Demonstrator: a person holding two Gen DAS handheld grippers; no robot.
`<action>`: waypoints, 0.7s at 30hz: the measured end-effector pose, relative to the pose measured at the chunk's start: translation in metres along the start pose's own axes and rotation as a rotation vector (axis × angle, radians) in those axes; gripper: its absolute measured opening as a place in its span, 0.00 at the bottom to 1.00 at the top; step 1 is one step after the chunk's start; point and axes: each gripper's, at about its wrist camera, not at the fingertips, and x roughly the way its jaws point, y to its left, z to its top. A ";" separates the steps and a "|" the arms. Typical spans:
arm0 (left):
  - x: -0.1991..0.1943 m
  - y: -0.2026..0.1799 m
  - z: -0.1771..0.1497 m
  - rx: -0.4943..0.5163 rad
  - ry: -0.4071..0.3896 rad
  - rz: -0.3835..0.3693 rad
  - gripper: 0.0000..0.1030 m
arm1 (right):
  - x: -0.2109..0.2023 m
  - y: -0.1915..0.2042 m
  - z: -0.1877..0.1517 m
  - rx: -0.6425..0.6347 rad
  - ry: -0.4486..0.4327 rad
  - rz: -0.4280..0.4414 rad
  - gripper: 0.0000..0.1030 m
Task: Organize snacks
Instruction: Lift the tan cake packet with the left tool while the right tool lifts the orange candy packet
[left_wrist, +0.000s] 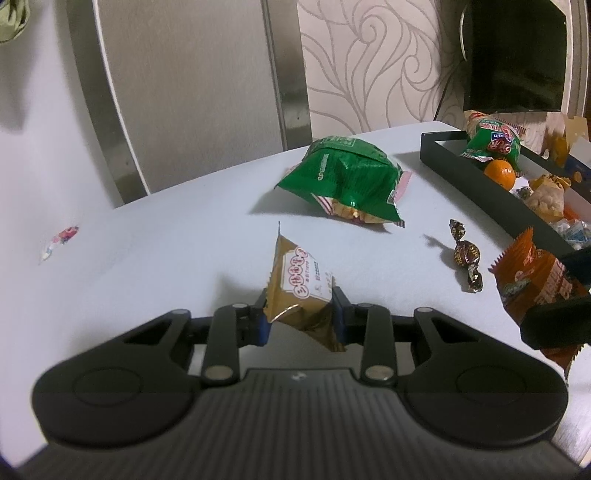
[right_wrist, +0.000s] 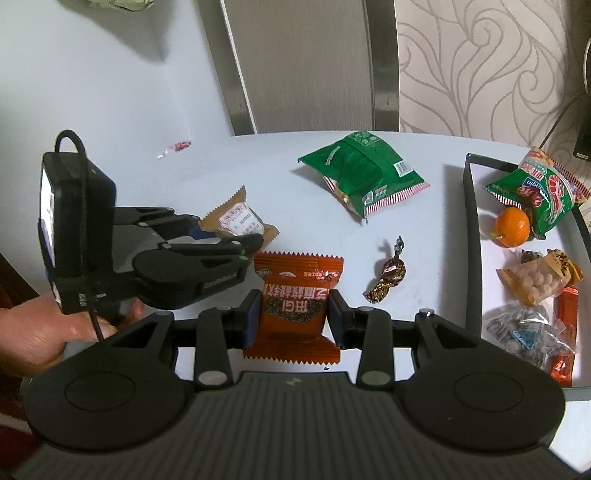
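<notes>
Left gripper (left_wrist: 301, 312): closed on a gold-brown packet (left_wrist: 299, 284) with a white label; its pads press the packet from both sides and hold it clear of the table (left_wrist: 147, 258).
Right gripper (right_wrist: 291, 319): clamped on an orange-red packet (right_wrist: 295, 306), pads on either side of its middle, the packet lifted off the table top.
Hand (right_wrist: 44, 332): a person's hand grips the handle of the left gripper at the near left of the table.
Green bag (left_wrist: 343, 181): lies crumpled on the table towards the far edge, apart from everything else.
Wrapped candy (left_wrist: 466, 254): dark foil with twisted ends, on the table between the green bag and the tray.
Small sweet (left_wrist: 59, 240): a pale wrapper with red on it, alone near the far left edge of the table.
Tray (right_wrist: 474, 266): black-rimmed, along the right edge of the table.
Tray contents: a green and red snack bag (right_wrist: 543, 192) at the far end, an orange (right_wrist: 512, 226) just beside it, a clear bag of round pale snacks (right_wrist: 535, 282) nearer, then a clear pouch of small wrapped pieces (right_wrist: 524, 328) and a red stick packet (right_wrist: 565, 332) at the near end.
</notes>
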 end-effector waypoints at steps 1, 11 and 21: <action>0.000 -0.001 0.001 0.004 -0.003 -0.001 0.34 | -0.002 0.001 0.000 0.001 -0.004 0.000 0.42; 0.001 -0.014 0.011 0.026 -0.016 -0.012 0.34 | -0.012 -0.005 0.003 0.015 -0.023 0.009 0.42; 0.007 -0.030 0.023 0.049 -0.021 -0.023 0.34 | -0.020 -0.018 0.007 0.037 -0.037 0.011 0.42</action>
